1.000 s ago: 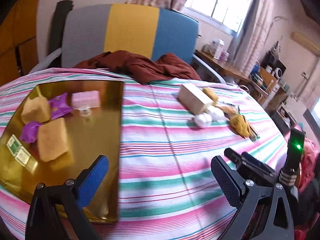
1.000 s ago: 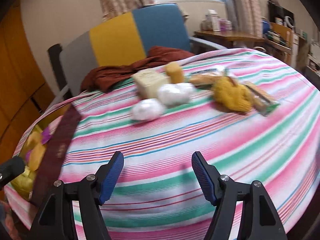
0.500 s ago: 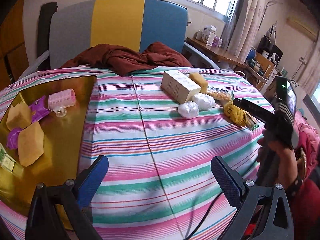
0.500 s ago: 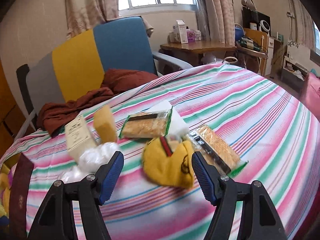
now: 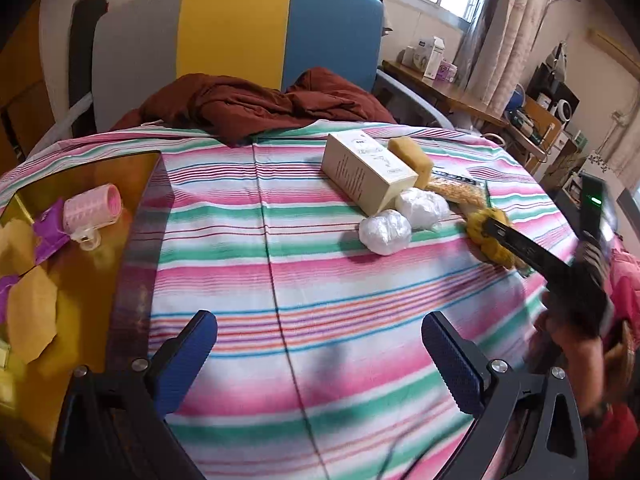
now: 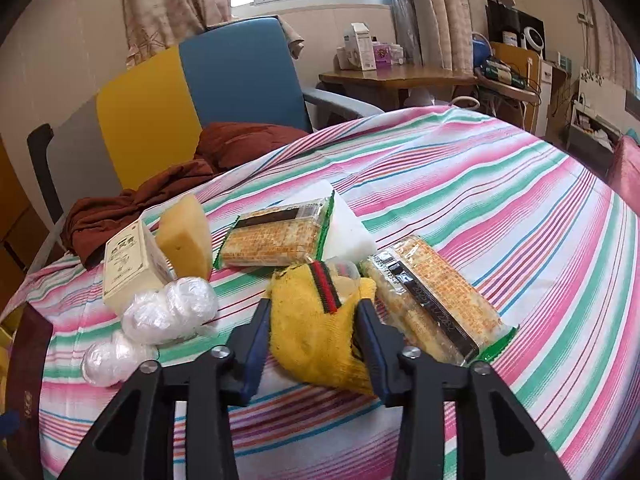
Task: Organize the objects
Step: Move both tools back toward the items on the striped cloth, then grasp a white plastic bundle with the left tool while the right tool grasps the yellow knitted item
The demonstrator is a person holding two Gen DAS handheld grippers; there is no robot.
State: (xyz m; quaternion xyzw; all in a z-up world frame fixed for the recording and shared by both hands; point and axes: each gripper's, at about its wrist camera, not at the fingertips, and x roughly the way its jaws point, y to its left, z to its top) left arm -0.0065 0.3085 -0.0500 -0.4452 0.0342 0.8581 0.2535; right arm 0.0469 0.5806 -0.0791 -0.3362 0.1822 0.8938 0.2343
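Observation:
My right gripper is closing on a yellow sock with a red-green band; both pads touch its sides. The left wrist view shows that gripper reaching onto the sock from the right. Around the sock lie two cracker packs, a white foam block, a yellow sponge, a cream box and white wrapped balls. My left gripper hangs open over bare striped cloth. A gold tray at left holds a pink hair roller and sponges.
A grey, yellow and blue chair stands behind the round table, with a maroon garment draped over the far edge. A wooden side table with boxes is at the back right. A person's hand holds the right gripper.
The right gripper's jaws have narrowed from wide open onto the yellow sock. The left gripper has shifted right across the cloth, so the tray sits further left in its view.

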